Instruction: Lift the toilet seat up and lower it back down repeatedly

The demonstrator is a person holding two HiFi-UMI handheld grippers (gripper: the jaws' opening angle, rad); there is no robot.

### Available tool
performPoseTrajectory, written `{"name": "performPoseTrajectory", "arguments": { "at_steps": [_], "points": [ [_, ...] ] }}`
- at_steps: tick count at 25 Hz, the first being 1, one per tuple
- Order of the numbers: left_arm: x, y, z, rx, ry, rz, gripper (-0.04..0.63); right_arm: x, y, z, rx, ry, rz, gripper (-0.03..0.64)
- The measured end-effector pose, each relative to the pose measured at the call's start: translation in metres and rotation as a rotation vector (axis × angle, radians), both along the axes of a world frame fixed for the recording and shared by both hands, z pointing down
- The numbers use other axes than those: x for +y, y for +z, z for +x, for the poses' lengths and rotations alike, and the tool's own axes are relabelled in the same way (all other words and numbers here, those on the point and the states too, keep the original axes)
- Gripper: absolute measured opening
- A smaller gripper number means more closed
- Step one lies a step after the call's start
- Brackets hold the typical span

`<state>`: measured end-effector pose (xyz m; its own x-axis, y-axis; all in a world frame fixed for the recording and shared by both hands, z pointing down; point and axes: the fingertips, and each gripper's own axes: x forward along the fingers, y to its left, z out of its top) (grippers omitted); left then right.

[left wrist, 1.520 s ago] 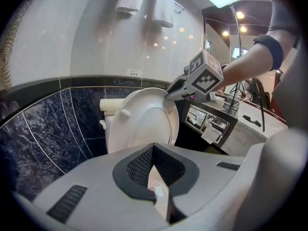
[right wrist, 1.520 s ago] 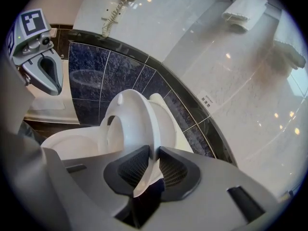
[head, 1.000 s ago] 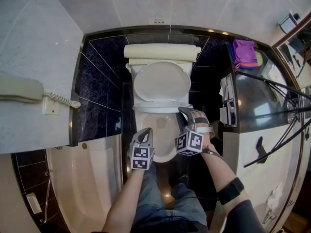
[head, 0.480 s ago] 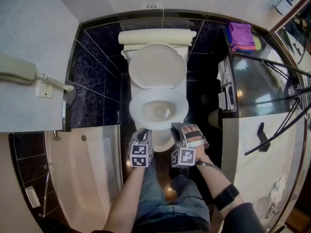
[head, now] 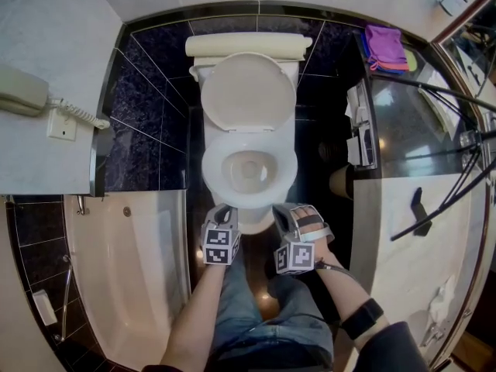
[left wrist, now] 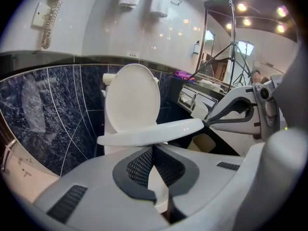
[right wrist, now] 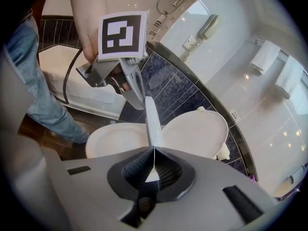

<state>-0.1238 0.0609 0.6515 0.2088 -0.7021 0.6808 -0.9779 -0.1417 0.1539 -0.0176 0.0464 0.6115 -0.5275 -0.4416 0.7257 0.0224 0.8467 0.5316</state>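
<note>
Toilet seat [head: 215,169] down low over the bowl [head: 252,222], near flat. Runs its long axis from the hinge by the cistern [head: 244,45] straight toward the person's legs [head: 256,316], front end nearest them. Cannot tell whether resting on the rim or a shade above it. Lid [head: 248,91] upright against the cistern.

Along the bowl's front edge, left to right: left gripper [head: 226,210] at the front-left corner, closed tip to tip on nothing, just beneath the seat's front edge in the left gripper view. Then right gripper [head: 277,209] at the front-right corner, jaws just now closing further. Pads meeting in a line with no part of the seat between them, tips right at the seat's thin edge in the right gripper view.

Differs from a second ago: seat then part raised, bowl bare beneath it, right gripper up beside the seat's right edge. Now both grippers back at the bowl's front edge, nearer the legs.

Around, from the left: wall phone [head: 23,91] with coiled cord [head: 77,115], bathtub [head: 132,270] just beside the bowl's left side, dark marbled tiles [head: 147,130] behind. Right of the bowl, beige round thing [head: 341,183]; purple cloth [head: 385,45] right of the cistern; black tripod legs [head: 434,103] slanting across the right side. Closest to the seat: the two grippers at its front, all else well apart at the sides.
</note>
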Motion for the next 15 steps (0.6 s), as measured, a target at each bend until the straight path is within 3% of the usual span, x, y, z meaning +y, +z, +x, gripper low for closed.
{"name": "performPoseTrajectory", "arguments": {
  "at_steps": [3,10,15],
  "points": [
    [0.012,0.008,0.009,0.019,0.027,-0.03,0.0,0.005,0.01,0.024,-0.037,0.096,-0.037,0.017],
    [0.053,0.069,0.011,0.001,0.056,-0.082,0.0,-0.027,0.061,0.081,-0.171,0.472,-0.151,0.017],
    [0.087,0.131,0.02,-0.023,0.129,-0.131,0.0,-0.039,0.109,0.091,-0.222,0.602,-0.223,0.017]
  ]
}}
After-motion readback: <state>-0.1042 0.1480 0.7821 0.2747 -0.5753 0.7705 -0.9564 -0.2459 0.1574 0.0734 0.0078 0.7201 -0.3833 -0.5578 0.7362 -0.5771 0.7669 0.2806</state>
